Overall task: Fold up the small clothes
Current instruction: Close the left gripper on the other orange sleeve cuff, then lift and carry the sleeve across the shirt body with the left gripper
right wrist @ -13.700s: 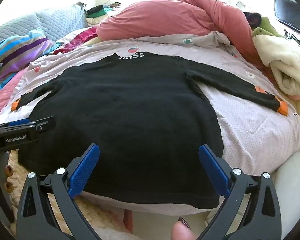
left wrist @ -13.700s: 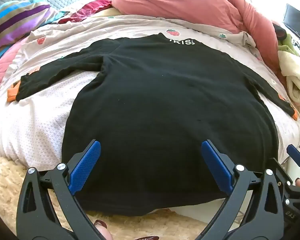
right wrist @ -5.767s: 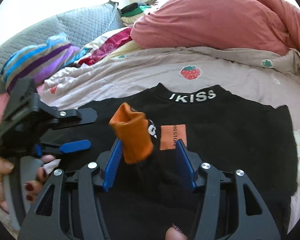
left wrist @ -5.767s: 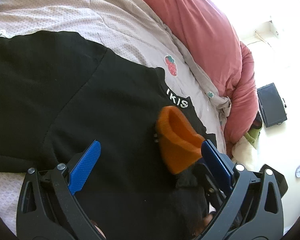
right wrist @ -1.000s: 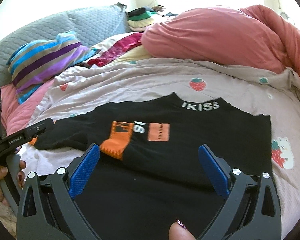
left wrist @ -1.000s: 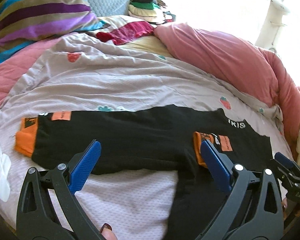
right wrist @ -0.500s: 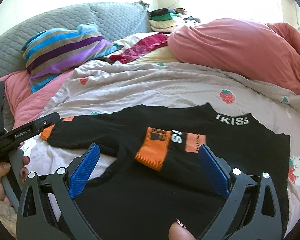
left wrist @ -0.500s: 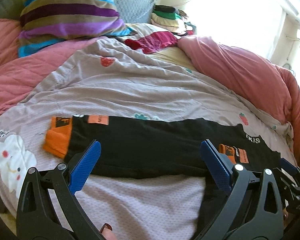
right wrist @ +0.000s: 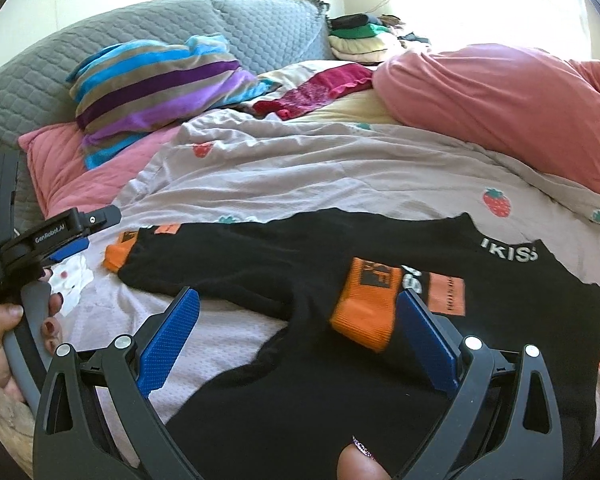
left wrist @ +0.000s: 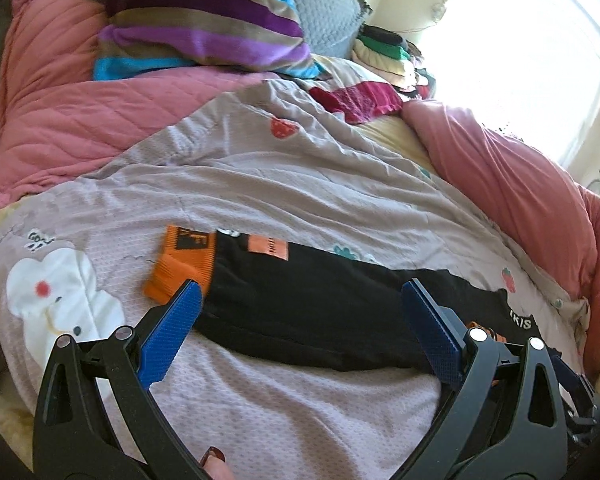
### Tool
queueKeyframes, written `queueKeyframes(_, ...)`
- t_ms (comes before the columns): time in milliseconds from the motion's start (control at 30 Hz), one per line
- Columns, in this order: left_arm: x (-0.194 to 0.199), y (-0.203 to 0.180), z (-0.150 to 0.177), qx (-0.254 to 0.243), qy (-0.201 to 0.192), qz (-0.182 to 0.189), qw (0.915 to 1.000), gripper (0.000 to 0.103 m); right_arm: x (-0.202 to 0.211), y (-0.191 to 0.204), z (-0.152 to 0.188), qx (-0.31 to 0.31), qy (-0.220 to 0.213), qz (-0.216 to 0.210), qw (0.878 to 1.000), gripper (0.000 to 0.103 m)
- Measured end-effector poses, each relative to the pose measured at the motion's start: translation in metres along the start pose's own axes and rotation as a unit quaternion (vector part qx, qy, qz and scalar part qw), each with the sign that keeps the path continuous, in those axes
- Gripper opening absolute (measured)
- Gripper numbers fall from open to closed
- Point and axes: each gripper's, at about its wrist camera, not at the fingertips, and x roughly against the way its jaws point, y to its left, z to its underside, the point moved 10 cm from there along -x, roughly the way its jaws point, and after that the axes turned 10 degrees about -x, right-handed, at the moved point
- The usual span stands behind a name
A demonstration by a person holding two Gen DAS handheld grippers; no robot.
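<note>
Both the left gripper (left wrist: 298, 322) and right gripper (right wrist: 298, 328) hover with fingers apart; a shallow pinch at the orange cuff (left wrist: 184, 264) would probably drag the black sweater's (right wrist: 380, 360) folded sleeve (right wrist: 364, 308) askew.

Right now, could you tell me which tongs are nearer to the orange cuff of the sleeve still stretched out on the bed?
Left. The left tongs hover open right by that orange cuff; the right tongs are over the folded sleeve's cuff instead.

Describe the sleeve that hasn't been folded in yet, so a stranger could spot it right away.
Start at the black sweater spread on the pale quilt. One sleeve stretches out flat toward the striped pillow, its orange cuff lying on the quilt. The other cuff lies folded in on the sweater's chest below the white lettering.
</note>
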Motion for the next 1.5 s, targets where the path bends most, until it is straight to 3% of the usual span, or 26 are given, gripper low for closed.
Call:
queueKeyframes(367,-0.014,0.051,0.010,0.100,0.029,0.000,0.9946,0.093,-0.032,0.044,0.001,0.040,0.020,-0.027,0.999,0.098)
queueKeyframes(667,-0.035,0.092,0.038,0.200,0.079,0.008,0.9766,0.092,-0.047,0.062,-0.001,0.046,0.030,-0.042,0.998,0.098)
queueKeyframes(700,-0.037,0.092,0.039,0.203,0.083,0.011,0.9756,0.090,-0.049,0.064,-0.001,0.046,0.031,-0.044,0.998,0.098)
queueKeyframes(833,-0.046,0.089,0.040,0.193,0.092,0.007,0.9768,0.061,-0.053,0.068,-0.001,0.038,0.034,-0.054,0.997,0.098)
queueKeyframes(967,-0.058,0.092,0.041,0.210,0.100,-0.002,0.9726,0.044,-0.056,0.070,0.000,0.033,0.036,-0.060,0.997,0.098)
queueKeyframes(1133,-0.075,0.097,0.035,0.234,0.098,-0.008,0.9672,0.041,-0.062,0.072,0.002,0.025,0.040,-0.064,0.997,0.098)
queueKeyframes(1233,-0.082,0.100,0.031,0.241,0.097,-0.012,0.9655,0.029,-0.065,0.073,0.003,0.021,0.043,-0.064,0.997,0.098)
queueKeyframes(1367,-0.081,0.093,0.026,0.229,0.089,0.000,0.9694,0.010,-0.067,0.070,0.004,0.014,0.041,-0.061,0.997,0.098)
queueKeyframes(1500,-0.073,0.086,0.015,0.213,0.064,0.014,0.9748,0.007,-0.067,0.063,0.005,-0.002,0.042,-0.060,0.997,0.098)
